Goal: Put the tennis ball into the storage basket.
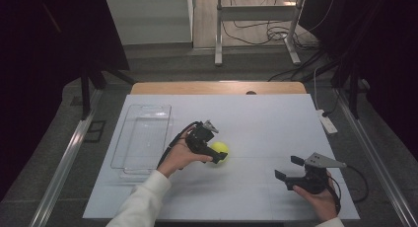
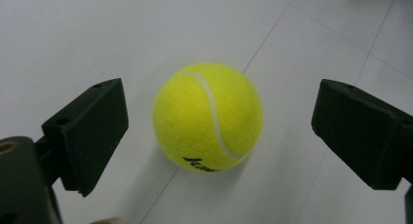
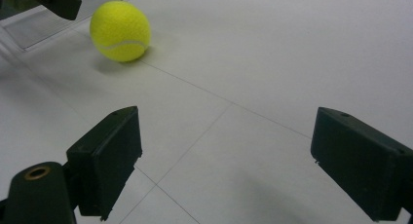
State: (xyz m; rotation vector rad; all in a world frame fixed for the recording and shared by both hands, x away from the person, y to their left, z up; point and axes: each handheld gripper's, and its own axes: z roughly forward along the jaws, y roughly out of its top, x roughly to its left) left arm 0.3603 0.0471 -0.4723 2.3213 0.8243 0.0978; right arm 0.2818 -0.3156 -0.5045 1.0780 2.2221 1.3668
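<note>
My left gripper (image 2: 219, 119) is spread wide around the tennis ball (image 2: 208, 117), not touching; black print at its 6 o'clock is unreadable. Right gripper (image 3: 226, 160) gapes with nothing between its jaws, ball at 10 o'clock on the white table (image 1: 266, 133).

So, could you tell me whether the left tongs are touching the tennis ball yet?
Apart. The left gripper view shows the left tongs open, with white table visible between each jaw and the tennis ball.

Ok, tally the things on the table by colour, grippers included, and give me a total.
Yellow: 1, the tennis ball
Clear: 1, the tray
Black: 2, the left gripper and the right gripper
Total: 4
</note>
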